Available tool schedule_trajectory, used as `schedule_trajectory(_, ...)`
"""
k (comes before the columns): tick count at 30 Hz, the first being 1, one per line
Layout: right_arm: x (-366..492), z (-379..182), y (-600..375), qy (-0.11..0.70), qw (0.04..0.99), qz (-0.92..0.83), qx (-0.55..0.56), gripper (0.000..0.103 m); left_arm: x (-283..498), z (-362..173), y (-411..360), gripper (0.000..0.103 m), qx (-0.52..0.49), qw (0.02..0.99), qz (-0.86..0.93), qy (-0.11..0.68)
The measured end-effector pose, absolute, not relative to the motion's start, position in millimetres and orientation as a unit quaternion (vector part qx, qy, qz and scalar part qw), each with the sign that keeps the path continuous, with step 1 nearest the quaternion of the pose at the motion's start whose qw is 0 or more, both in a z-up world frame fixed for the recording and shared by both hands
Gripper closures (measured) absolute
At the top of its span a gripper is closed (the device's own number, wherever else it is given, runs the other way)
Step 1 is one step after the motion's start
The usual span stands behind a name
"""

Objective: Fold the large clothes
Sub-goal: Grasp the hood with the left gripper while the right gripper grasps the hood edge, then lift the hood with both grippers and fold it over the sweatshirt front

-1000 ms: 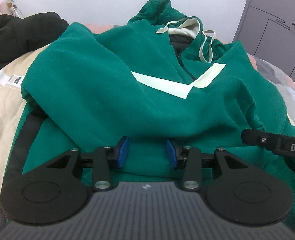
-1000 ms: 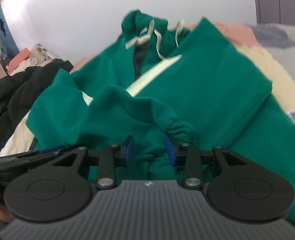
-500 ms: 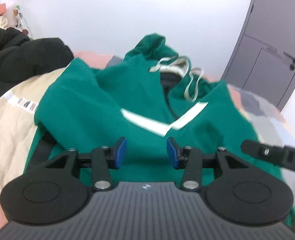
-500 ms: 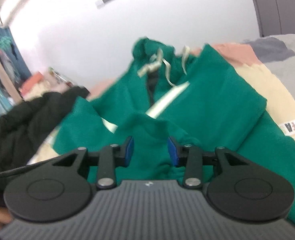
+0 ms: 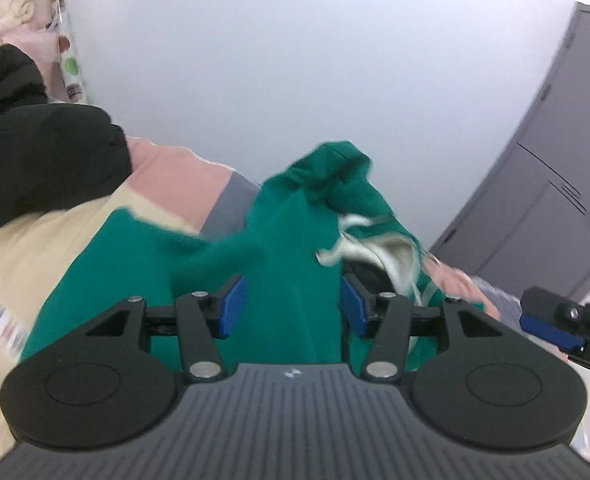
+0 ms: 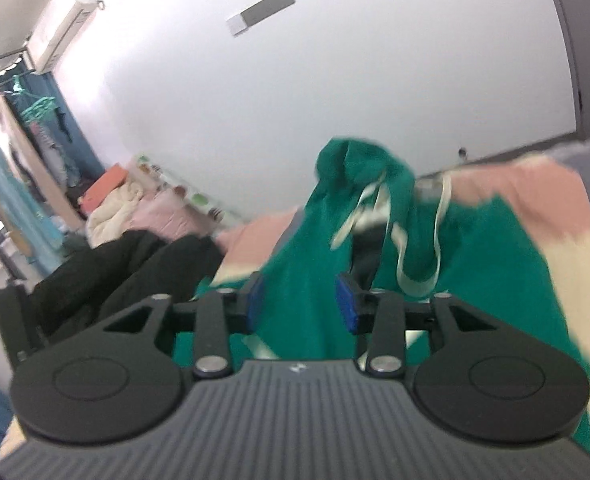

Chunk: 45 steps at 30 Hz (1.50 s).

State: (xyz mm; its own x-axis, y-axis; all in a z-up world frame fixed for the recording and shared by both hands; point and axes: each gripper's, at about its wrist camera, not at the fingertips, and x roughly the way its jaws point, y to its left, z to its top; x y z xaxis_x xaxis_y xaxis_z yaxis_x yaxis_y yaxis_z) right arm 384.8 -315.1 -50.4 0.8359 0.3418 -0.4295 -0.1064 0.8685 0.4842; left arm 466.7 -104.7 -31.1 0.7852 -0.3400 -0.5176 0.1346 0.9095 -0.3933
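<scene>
A green hoodie [image 5: 295,232] with cream drawstrings [image 5: 379,248] lies on the bed, hood towards the wall. It also shows in the right wrist view as the hoodie [image 6: 303,248], blurred. My left gripper [image 5: 292,307] hangs above its near part. Its jaws are opening and the blue pads [image 5: 231,306] stand apart from the cloth seen between them. My right gripper [image 6: 300,306] hangs above the hoodie too. Its jaws are also opening, and its pads [image 6: 345,308] press on nothing. One right fingertip [image 5: 551,328] shows at the right edge of the left wrist view.
A black garment [image 5: 35,152] is heaped on the left of the bed [image 5: 167,176], which has a pink, beige and grey cover. A grey door [image 5: 555,200] stands at the right. Clothes on a rack [image 6: 23,152] and piled bedding [image 6: 119,200] fill the far left.
Both grippers have lifted away from the hoodie and tilted up, so more wall shows and the hoodie sits lower and smaller in view. Both pairs of jaws stand wider.
</scene>
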Motion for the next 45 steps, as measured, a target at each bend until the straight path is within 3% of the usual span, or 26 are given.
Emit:
schedule_trajectory(4,473.0,-73.1,-336.5,0.258,0.929,0.079,0.254,0.05,550.0,-40.4,-112.8,0.045,-0.172,0.926,-0.132,0.308)
schedule_trajectory(6,520.0,-86.0,-345.6,0.268,0.923,0.069,0.266,0.03,585.3,-47.8,-121.4,0.044,-0.156,0.927,-0.143,0.31)
schedule_trajectory(8,562.8,-100.2,-353.4,0.261,0.924,0.069,0.271,0.02,620.8,-61.0,-130.6,0.041,-0.144,0.927,-0.142,0.316)
schedule_trajectory(17,682.1,-172.4,-367.1,0.338,0.894,0.066,0.285,0.021,722.5,-110.5,-154.8,0.04,-0.106,0.904,-0.161,0.381)
schedule_trajectory(22,702.7,-195.2,-360.9,0.36,0.877,0.108,0.3,0.021,738.3,-115.4,-154.1,0.04,-0.157,0.889,-0.157,0.4)
schedule_trajectory(25,708.6,-199.0,-362.0,0.376,0.866,0.102,0.314,0.032,740.0,-113.9,-158.6,0.04,-0.154,0.887,-0.154,0.408)
schedule_trajectory(26,708.2,-197.6,-363.1,0.377,0.865,0.103,0.315,0.041,741.7,-112.8,-160.7,0.043,-0.149,0.887,-0.152,0.41)
schedule_trajectory(27,705.4,-194.6,-363.4,0.379,0.865,0.105,0.312,0.057,742.0,-111.6,-162.6,0.047,-0.145,0.887,-0.15,0.412)
schedule_trajectory(29,700.0,-187.6,-364.1,0.384,0.862,0.128,0.304,0.082,737.6,-109.7,-162.6,0.071,-0.14,0.885,-0.154,0.417)
schedule_trajectory(32,684.4,-169.5,-358.0,0.362,0.884,0.143,0.26,0.084,729.7,-102.6,-164.1,0.09,-0.122,0.892,-0.15,0.408)
schedule_trajectory(45,545.7,-81.6,-345.2,0.218,0.946,0.167,0.17,0.085,587.1,-0.3,-124.4,0.093,-0.092,0.936,-0.143,0.31)
